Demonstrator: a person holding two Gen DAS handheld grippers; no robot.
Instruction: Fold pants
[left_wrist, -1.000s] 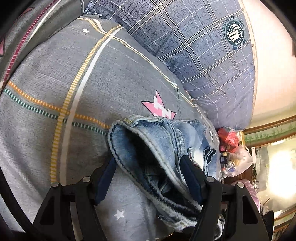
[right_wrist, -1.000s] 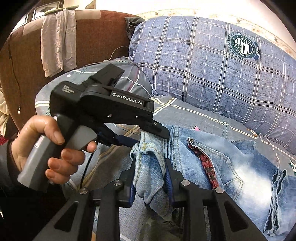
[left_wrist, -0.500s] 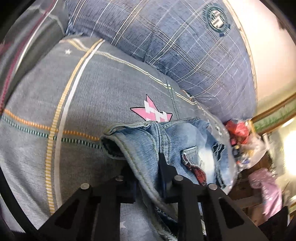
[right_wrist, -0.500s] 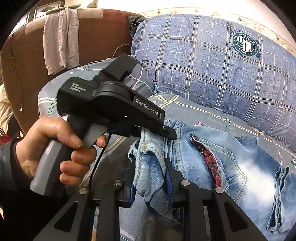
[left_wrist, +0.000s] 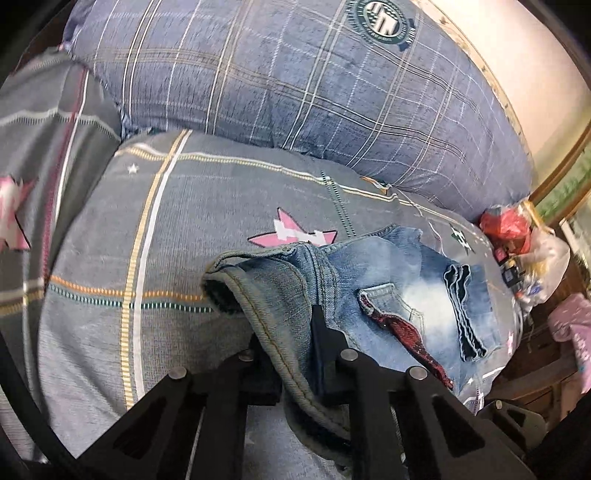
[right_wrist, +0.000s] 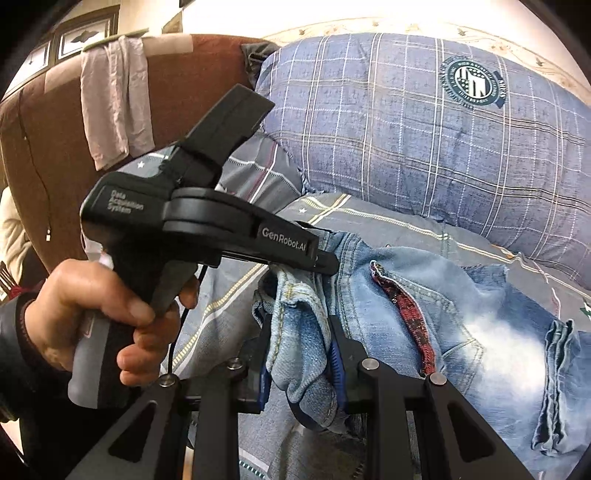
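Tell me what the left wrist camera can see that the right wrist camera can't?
Only the left wrist view shows the red bag and clutter beside the bed. Only the right wrist view shows the hand holding the left gripper, the brown headboard and the hanging cloth. Both show the jeans, pinched by a closing gripper, and the blue checked pillow.

Right gripper (right_wrist: 301, 354) clamped on bunched jeans (right_wrist: 461, 325) waistband at 6 o'clock. Left gripper (right_wrist: 325, 264), closing, bites the same denim; hand (right_wrist: 99, 317) at 8 o'clock. Plaid pillow (right_wrist: 424, 140) at 1.
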